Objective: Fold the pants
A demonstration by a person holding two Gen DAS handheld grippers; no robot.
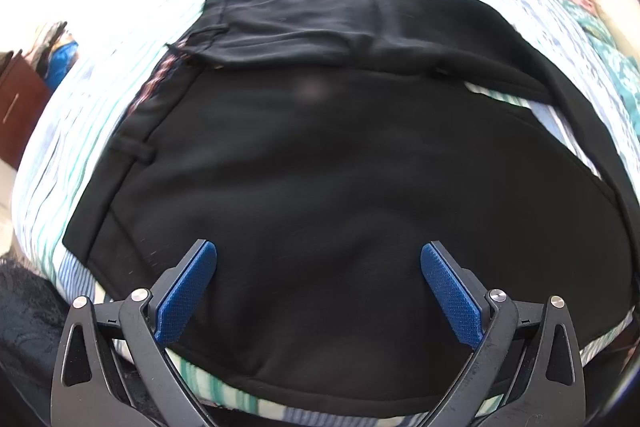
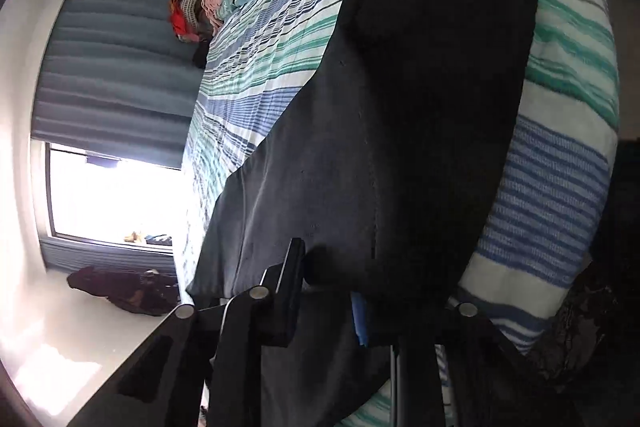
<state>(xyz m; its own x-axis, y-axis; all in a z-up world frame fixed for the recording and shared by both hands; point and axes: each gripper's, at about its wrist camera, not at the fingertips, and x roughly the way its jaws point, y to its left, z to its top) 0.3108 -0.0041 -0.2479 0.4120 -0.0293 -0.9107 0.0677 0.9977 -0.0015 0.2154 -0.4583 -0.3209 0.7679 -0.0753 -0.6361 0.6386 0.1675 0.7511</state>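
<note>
We saw the black pants [image 1: 320,167] spread on the striped bed [image 1: 80,155], our left gripper [image 1: 319,259] hovering wide-spread and empty, our right gripper [image 2: 332,291] pinching their edge, so we judged lifting it evenly would keep the fold square.

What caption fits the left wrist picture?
Open left gripper hovering over black pants spread on a striped bed.
</note>
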